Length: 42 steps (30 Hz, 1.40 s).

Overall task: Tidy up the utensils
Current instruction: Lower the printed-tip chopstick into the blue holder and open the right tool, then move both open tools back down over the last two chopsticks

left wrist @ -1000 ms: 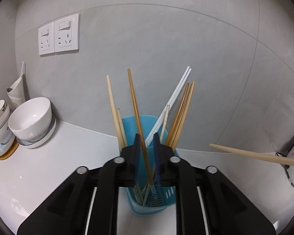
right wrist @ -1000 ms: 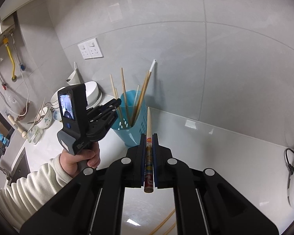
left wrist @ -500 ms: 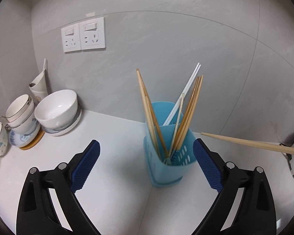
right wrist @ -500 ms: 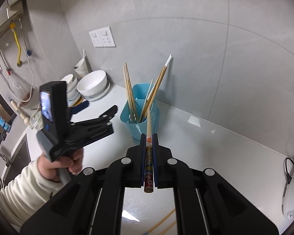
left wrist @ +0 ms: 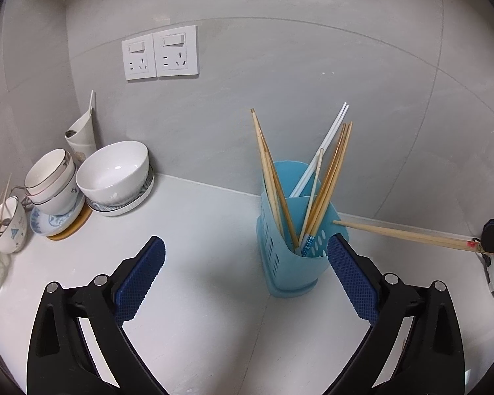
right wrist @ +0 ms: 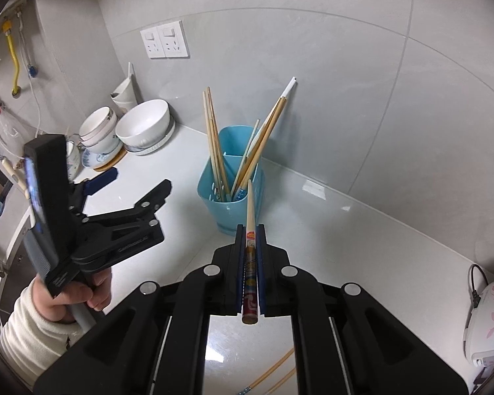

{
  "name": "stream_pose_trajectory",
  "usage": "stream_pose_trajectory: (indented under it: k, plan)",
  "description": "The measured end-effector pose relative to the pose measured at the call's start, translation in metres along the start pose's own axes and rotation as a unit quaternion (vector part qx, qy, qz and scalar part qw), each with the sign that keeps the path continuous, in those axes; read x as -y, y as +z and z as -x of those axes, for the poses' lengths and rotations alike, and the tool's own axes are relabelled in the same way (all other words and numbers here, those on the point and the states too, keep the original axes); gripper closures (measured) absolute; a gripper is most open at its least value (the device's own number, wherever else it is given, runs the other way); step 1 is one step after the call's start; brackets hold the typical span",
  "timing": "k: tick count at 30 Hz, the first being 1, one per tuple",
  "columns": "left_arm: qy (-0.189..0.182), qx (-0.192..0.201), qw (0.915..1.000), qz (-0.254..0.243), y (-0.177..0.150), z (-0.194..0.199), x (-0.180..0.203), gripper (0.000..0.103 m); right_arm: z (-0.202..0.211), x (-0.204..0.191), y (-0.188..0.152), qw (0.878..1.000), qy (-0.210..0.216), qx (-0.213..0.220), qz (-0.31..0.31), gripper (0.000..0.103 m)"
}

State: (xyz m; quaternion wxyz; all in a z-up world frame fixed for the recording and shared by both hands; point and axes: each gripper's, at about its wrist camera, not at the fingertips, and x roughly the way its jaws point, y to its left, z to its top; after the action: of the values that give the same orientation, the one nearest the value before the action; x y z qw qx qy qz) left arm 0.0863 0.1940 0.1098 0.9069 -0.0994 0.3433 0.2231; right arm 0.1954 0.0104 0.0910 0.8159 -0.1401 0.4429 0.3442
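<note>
A light blue utensil holder stands on the white counter by the wall, with several wooden and white chopsticks upright in it; it also shows in the right wrist view. My left gripper is open and empty, just in front of the holder; it shows from the side in the right wrist view. My right gripper is shut on a wooden chopstick with a patterned end, its tip pointing at the holder's rim. That chopstick enters the left wrist view from the right.
White bowls and cups are stacked at the left by the wall, under two wall sockets. Loose chopsticks lie on the counter below my right gripper. A white appliance sits at the right.
My left gripper let go of a wooden chopstick into the holder, opened wide and drew back. My right gripper moved closer to the holder with its chopstick.
</note>
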Motion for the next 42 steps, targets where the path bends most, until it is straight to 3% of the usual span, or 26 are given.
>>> stream_pose_trajectory:
  k: [12,22,25,28,33,35,37,42]
  plan:
    - [0.008,0.002,0.9999,0.007,0.003,0.009,-0.013,0.006,-0.040,-0.026,0.017,0.999,-0.037,-0.029,0.005,0.098]
    - [0.013,-0.009,0.9998,0.011,-0.003,0.007,-0.020,0.006,-0.065,-0.033,0.026,0.999,-0.041,-0.025,-0.014,0.095]
    - [0.011,-0.008,0.9998,0.011,-0.003,0.010,-0.020,0.006,-0.054,-0.033,0.027,0.999,-0.043,-0.002,-0.015,0.060]
    - [0.004,-0.009,0.9999,0.012,-0.003,0.012,-0.018,0.006,-0.038,-0.026,0.026,0.998,-0.053,0.022,-0.024,0.053]
    - [-0.009,-0.017,0.9998,0.004,-0.008,0.015,-0.011,0.006,-0.013,0.002,0.012,0.994,-0.067,0.059,-0.057,0.029]
    - [-0.017,-0.022,0.9996,0.005,-0.012,0.016,-0.009,0.006,-0.007,0.015,0.001,0.992,-0.071,0.075,-0.070,0.015]
    - [-0.027,-0.031,0.9991,-0.001,-0.018,0.015,-0.004,0.006,-0.004,0.025,-0.009,0.990,-0.072,0.089,-0.084,0.009]
    - [-0.045,-0.060,0.9971,-0.015,-0.038,0.010,0.010,0.006,-0.012,0.054,-0.046,0.985,-0.098,0.086,-0.112,0.008]
